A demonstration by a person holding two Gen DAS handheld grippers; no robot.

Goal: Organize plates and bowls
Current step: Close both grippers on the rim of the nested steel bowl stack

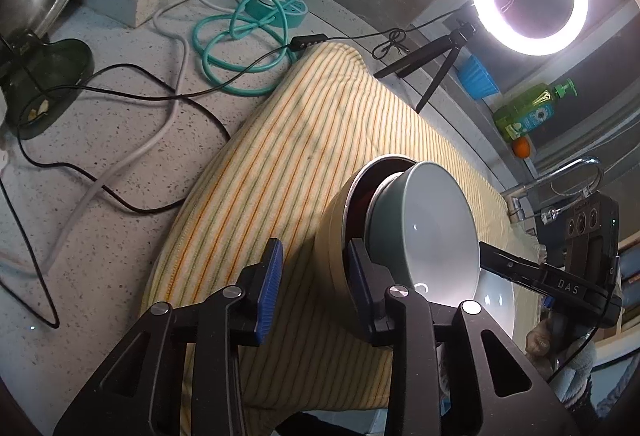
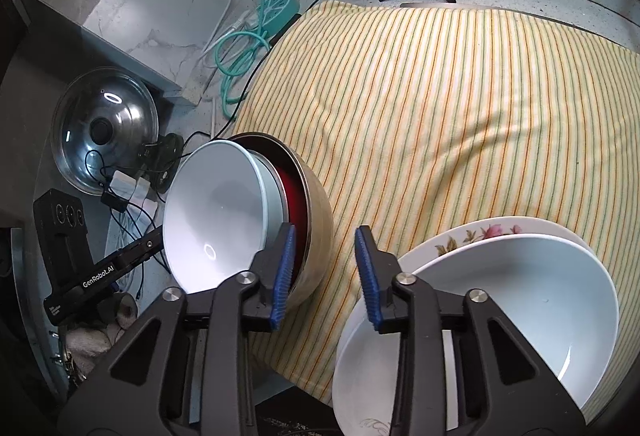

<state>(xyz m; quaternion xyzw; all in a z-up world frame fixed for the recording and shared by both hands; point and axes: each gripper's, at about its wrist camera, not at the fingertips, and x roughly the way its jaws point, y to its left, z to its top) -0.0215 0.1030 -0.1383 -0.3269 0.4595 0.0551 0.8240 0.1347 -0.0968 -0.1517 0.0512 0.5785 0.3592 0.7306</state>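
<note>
Bowls nested, plates stacked; little left.
Grey-white ceramic bowl [image 2: 216, 215] sits tilted in steel bowl [image 2: 316, 236]; left tongs [image 1: 316, 288] and right tongs [image 2: 326, 272] both apart, empty.

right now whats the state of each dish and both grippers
grey bowl: nested tilted in the steel bowl
steel bowl: on the striped cloth, holds a red bowl
white bowl: sits on the flowered plate
flowered plate: flat on the cloth
pot lid: leaning, off to the side
left gripper: open, empty
right gripper: open, empty
</note>
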